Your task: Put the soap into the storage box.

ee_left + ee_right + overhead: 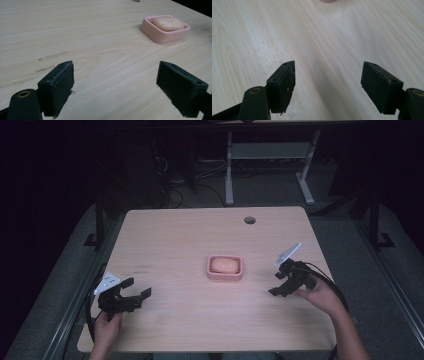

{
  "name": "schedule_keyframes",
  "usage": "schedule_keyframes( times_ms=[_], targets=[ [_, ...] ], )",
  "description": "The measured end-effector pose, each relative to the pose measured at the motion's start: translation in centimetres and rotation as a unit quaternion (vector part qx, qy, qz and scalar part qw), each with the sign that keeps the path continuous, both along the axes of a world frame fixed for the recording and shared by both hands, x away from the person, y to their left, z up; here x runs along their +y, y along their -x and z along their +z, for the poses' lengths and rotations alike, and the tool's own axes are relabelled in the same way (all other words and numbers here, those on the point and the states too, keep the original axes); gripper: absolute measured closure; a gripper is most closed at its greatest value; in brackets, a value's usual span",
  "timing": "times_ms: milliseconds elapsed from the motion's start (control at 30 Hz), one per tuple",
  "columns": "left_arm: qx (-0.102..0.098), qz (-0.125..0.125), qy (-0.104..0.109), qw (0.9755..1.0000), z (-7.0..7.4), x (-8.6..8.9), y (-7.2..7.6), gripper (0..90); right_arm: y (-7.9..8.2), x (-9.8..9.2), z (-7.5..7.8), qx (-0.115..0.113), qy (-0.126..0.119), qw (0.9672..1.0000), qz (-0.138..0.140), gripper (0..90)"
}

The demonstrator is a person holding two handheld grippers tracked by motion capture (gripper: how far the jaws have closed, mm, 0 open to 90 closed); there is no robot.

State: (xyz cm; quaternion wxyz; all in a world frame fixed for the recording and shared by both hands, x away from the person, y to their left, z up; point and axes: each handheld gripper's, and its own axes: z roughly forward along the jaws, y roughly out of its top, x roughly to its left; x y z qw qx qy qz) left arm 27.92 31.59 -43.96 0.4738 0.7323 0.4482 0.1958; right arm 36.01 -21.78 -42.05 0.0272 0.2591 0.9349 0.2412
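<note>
Right, both grippers are out on the table (175,240) and neither has anything in it. The right gripper (278,284) sits off to one side of the pink soap dish (225,267), its jaws parted with only bare wood between them; in the right gripper view the black pads (283,86) frame empty tabletop, and just a sliver of pink peeks in at the top edge, ahead of the tool. So the dish is in front of it, not yet near the jaws.

Over on the other side, the left gripper (136,289) rests low by the near edge, jaws spread wide, nothing held. From its own camera the dish (163,30) lies well ahead and off to the right of the jaws, with the pale bar of soap (168,23) lying flat inside it, clear to see.

As for progress, I'd say this is the very start. The soap is sitting in its dish, untouched, the dish square in the middle of the table, well apart from both tools. The right hand looks the likelier one to go in, angled as it is toward the dish. Everything remains to be done: the approach, closing on the soap or the dish rim, and whatever lift or move comes after.
</note>
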Motion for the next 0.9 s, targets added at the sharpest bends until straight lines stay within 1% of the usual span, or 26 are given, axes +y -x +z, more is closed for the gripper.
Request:
schedule_keyframes(
  times_ms=[133,233,300,333,500,667,733,900],
  targets=[
    [0.0,-0.001,-0.002,1.0,0.0,0.0,0.0,14.3,0.5,-0.5,-0.5,0.001,-0.005,1.0,-0.005,27.3],
    [0.002,-0.002,-0.003,1.0,-0.1,0.0,0.0,14.3,0.9,-0.7,-0.8,0.008,-0.011,0.9998,-0.014,27.3],
    [0.002,-0.003,-0.003,1.0,-0.1,-0.1,0.0,14.3,1.2,-0.9,-1.0,0.009,-0.011,0.9998,-0.015,27.3],
    [0.002,-0.003,-0.003,1.0,-0.1,-0.1,0.0,14.3,1.3,-1.0,-1.1,0.007,-0.011,0.9998,-0.013,27.3],
    [0.002,-0.004,-0.002,1.0,-0.1,-0.2,0.0,14.3,1.9,-1.5,-1.4,0.007,-0.016,0.9997,-0.019,27.2],
    [0.003,-0.004,-0.003,1.0,-0.1,-0.2,0.0,14.3,2.8,-1.8,-1.9,-0.003,-0.021,0.9996,-0.02,27.3],
    [0.003,-0.004,-0.004,1.0,-0.1,-0.2,0.0,14.3,3.1,-1.9,-2.1,-0.001,-0.029,0.9993,-0.024,27.2],
    [0.003,-0.004,-0.005,1.0,-0.1,-0.3,0.0,14.3,3.9,-2.2,-2.7,-0.001,-0.033,0.9991,-0.026,27.2]
  ],
)
